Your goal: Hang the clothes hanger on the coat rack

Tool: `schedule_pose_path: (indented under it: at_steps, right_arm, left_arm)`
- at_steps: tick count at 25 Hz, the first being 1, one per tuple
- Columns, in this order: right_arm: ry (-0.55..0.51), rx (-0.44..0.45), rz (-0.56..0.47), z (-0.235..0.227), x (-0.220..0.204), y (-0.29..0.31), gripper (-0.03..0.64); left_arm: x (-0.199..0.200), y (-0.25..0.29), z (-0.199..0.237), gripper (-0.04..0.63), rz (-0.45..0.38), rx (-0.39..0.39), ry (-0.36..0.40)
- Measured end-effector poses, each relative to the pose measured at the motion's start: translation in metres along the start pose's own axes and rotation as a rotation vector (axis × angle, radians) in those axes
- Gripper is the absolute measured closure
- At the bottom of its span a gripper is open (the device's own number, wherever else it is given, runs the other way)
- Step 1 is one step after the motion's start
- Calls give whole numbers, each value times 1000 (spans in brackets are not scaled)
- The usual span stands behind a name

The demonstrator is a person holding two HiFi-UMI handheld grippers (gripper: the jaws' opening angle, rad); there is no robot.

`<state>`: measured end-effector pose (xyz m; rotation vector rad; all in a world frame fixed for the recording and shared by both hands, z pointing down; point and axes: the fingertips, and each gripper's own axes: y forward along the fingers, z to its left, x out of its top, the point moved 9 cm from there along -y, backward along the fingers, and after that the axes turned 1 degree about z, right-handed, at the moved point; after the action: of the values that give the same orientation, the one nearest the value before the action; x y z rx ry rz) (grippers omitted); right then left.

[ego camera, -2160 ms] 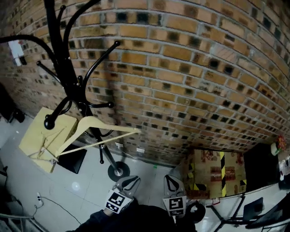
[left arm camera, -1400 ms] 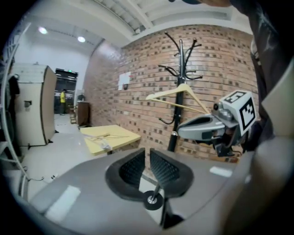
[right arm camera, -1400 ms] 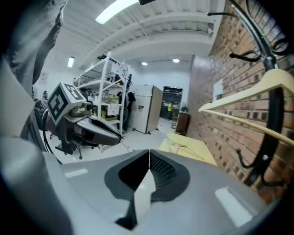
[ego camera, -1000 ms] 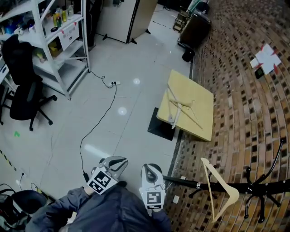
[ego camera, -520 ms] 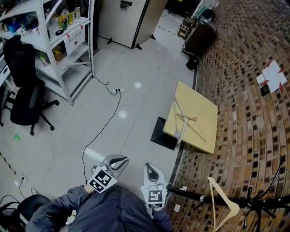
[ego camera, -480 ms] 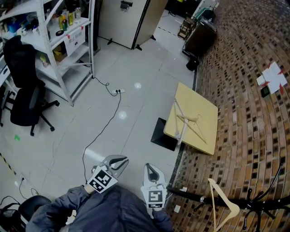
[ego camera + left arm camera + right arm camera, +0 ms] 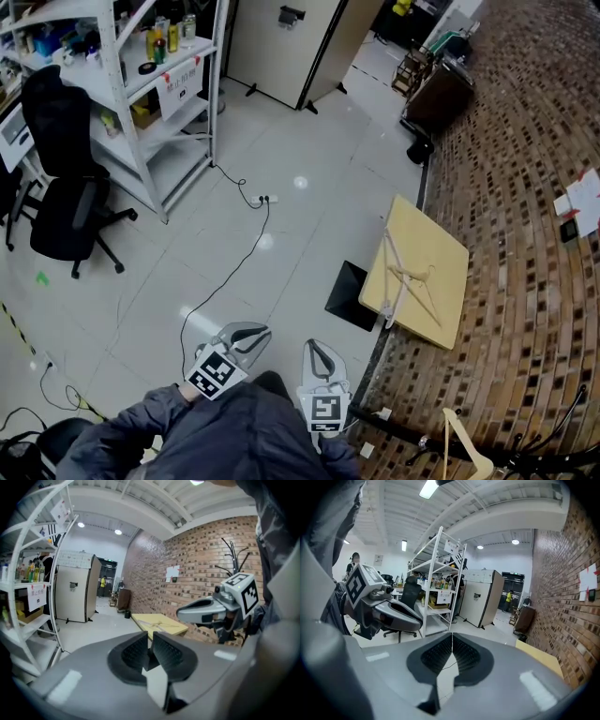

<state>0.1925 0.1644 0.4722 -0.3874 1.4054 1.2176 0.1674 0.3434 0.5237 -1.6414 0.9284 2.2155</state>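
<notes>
Pale tiled floor [image 7: 309, 187] across most of the head view: wide and bare through the middle, crossed only by a thin cable [image 7: 232, 270] from a power strip [image 7: 264, 199]. Brick wall [image 7: 525, 187] down the whole right side, closing the floor off there. White shelving rack [image 7: 178, 94] with bottles and boxes at the floor's upper left corner, a black office chair [image 7: 70, 202] beside it, both cut by the frame. Low yellow table [image 7: 441, 309] hard against the wall's foot, spare hangers [image 7: 405, 279] lying on its top. Black coat rack [image 7: 398, 431] at the bottom right corner by the wall, seen only as a slanting pole and a few hooks, the rest cut off. Clothes hanger [image 7: 475, 446] of pale bare wood, triangular, against that rack's pole and well apart from both grippers; lower part cropped by the bottom edge, hook too small to make out. Left gripper [image 7: 151, 641] closed tight on nothing. Right gripper [image 7: 452, 641] likewise closed and empty, just beside the left, above a grey sleeve [image 7: 187, 441].
</notes>
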Motion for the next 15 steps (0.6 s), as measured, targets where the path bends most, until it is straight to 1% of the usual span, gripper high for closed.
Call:
schedule_pose_path:
  at_steps: [4, 8, 12, 15]
  right_arm:
    - [-7, 30, 7, -15, 5, 34, 614]
    - [-14, 54, -1, -46, 11, 81, 614]
    - [-3, 83, -21, -90, 17, 140, 614]
    - [5, 100, -32, -139, 30, 184, 612]
  left_arm:
    - [2, 17, 28, 584, 9, 19, -21]
    - [10, 49, 62, 584, 14, 42, -41]
    - [29, 95, 112, 584, 21, 74, -49]
    - [60, 136, 155, 584, 2, 106, -56]
